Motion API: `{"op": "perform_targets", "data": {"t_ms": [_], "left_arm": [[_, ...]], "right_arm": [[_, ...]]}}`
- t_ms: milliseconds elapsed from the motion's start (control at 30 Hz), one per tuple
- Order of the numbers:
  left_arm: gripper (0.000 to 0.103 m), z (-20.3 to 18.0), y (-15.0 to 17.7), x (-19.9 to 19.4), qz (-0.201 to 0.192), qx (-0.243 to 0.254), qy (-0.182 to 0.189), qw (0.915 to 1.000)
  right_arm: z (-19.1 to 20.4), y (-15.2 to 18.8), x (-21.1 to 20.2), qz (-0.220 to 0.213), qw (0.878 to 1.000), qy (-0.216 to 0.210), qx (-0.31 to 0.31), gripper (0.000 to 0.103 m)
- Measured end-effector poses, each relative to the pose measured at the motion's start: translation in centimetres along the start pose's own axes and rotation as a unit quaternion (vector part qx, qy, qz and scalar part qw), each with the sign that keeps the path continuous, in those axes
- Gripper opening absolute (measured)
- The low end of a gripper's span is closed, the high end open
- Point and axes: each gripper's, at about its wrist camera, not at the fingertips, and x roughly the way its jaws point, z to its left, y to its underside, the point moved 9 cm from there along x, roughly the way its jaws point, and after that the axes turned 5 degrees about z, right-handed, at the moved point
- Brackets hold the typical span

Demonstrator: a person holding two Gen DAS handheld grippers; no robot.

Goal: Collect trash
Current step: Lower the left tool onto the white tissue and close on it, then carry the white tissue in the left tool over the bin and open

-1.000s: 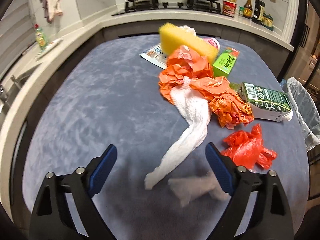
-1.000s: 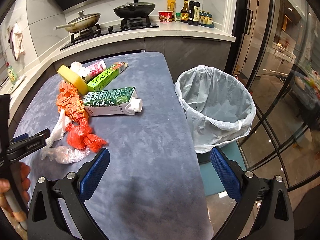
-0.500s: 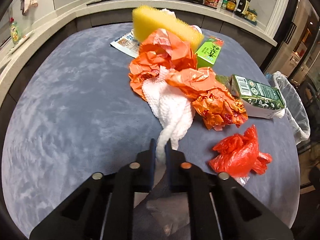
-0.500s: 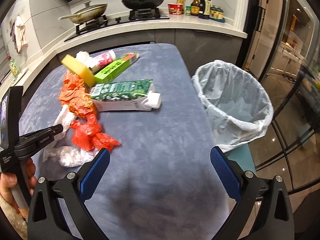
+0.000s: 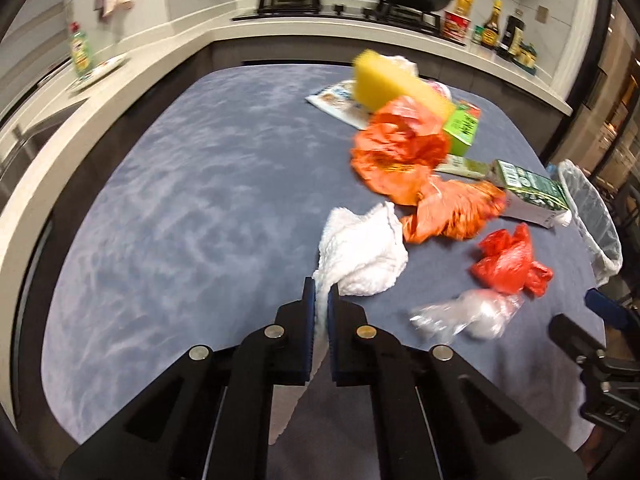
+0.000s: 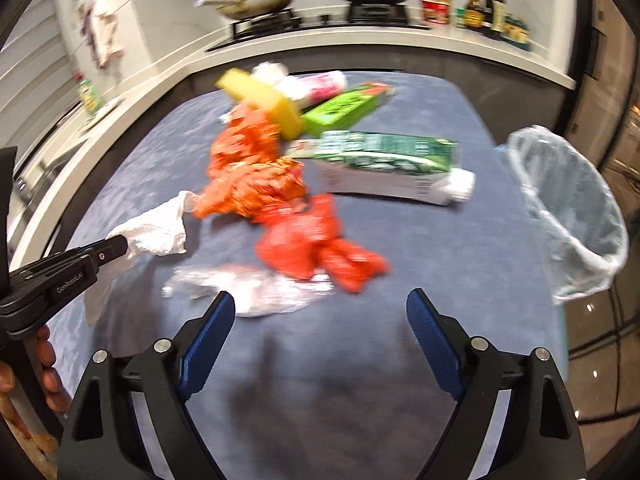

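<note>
Now left hand-held gripper (image 5: 319,292) clamps 1 white paper towel (image 5: 362,256); right hand-held gripper (image 6: 320,304) closing, empty; 1 bin (image 6: 576,216).

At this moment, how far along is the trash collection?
Done: nothing visible in the lined bin. In hand: the left gripper is shut on the white paper towel; the right gripper is closing over the clear plastic wrap, not yet gripping. Left: red bag, orange wrappers, milk carton, yellow sponge.

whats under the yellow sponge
The yellow sponge rests on crumpled orange wrappers and a printed leaflet, with white paper behind it. Whatever lies directly beneath its middle is covered.
</note>
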Motion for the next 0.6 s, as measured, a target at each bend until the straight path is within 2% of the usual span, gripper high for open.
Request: {"op": "perform_targets", "data": {"t_ms": [200,400,467,533,567,600], "left_arm": [[0.005,2.8,0.5,-0.7,0.000,-0.030,-0.008,0.9995],[0.005,3.3,0.7,-1.1,-0.001,-0.034,-0.002,0.9994],[0.005,3.2,0.6,-1.3,-0.003,-0.033,-0.001,0.9994],[0.005,3.0,0.5,-1.5,-0.006,-0.032,0.002,0.9995],[0.005,2.9,0.5,-1.7,-0.008,-0.031,0.002,0.9995],[0.005,2.8,0.4,-1.9,-0.011,-0.029,0.002,0.9995]], "right_arm": [[3.8,-0.3,2.7,0.008,0.999,-0.015,-0.043,0.072],[4.3,-0.1,4.9,0.024,0.998,-0.006,-0.052,0.069],[4.3,0.1,5.6,0.031,0.998,-0.007,-0.052,0.059],[4.3,0.3,5.8,0.037,0.998,-0.016,-0.049,0.041],[4.3,0.4,5.8,0.038,0.998,-0.019,-0.046,0.039],[4.4,0.4,5.6,0.037,0.998,-0.025,-0.045,0.031]]}}
